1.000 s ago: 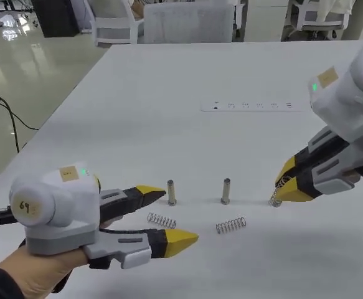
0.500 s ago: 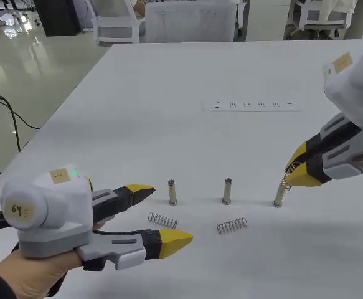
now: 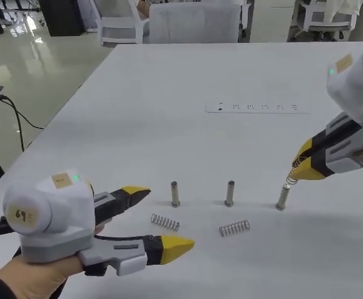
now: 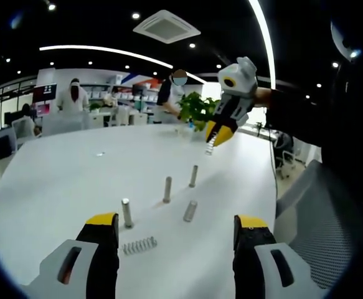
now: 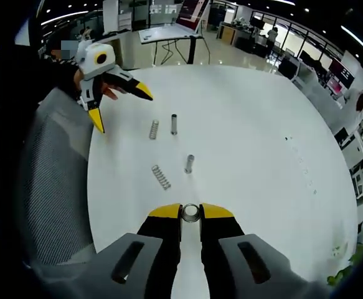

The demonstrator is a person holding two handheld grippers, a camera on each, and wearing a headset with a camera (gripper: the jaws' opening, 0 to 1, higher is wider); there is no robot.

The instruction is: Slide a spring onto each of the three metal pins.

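The right gripper [image 3: 304,166], clenched on a held spring [image 3: 292,175], hangs just above the right pin [image 3: 282,197] beside the middle pin [image 3: 230,193], while the left gripper [image 3: 161,218], jaws spread wide and grasping nothing, hovers front-left of that middle pin, with a loose spring [image 3: 234,228] just before it and a second loose spring [image 3: 164,221] to its front-left.

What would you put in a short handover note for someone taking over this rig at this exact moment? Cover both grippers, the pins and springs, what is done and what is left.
Right gripper: shut on the held spring, just above the right pin, not yet on it.
Left gripper: open, empty, near the left pin.
Middle pin is bare too; all three stand upright on the table.
Two loose springs lie in front of the pins: left spring, right spring.
Done: no pin carries a spring.
Left: lower the held spring onto the right pin, then fit the other two.
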